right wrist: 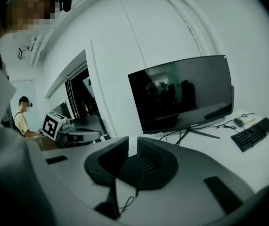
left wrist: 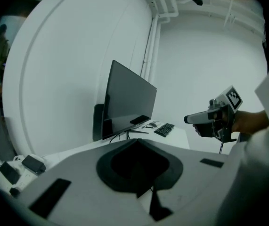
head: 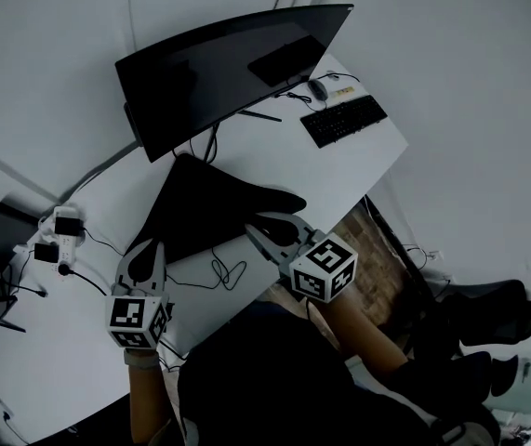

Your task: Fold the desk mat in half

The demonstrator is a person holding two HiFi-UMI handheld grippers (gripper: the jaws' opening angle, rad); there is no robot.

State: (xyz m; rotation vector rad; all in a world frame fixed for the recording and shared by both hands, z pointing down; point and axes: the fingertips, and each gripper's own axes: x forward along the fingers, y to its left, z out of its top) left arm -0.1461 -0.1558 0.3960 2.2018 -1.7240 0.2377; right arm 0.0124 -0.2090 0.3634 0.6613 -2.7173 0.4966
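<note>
A black desk mat [head: 205, 203] lies on the white desk [head: 274, 151] in front of the monitor. It is rumpled, with a rounded bulge at its right end. My left gripper [head: 149, 247] is at the mat's near left corner. Its jaws meet at the tips [left wrist: 136, 141] and look shut on the mat's edge. My right gripper [head: 263, 226] is at the near edge further right. Its jaws [right wrist: 130, 142] stand a narrow slit apart, with dark mat between them lower down. The jaws hide most of the mat in both gripper views.
A curved monitor [head: 228, 68] stands behind the mat, with a keyboard [head: 344, 121] and mouse [head: 318, 88] at the far right. A loose cable [head: 223, 272] loops on the desk just in front of the mat. Chargers and plugs [head: 60, 235] sit at the left. The desk's edge runs close by my right hand.
</note>
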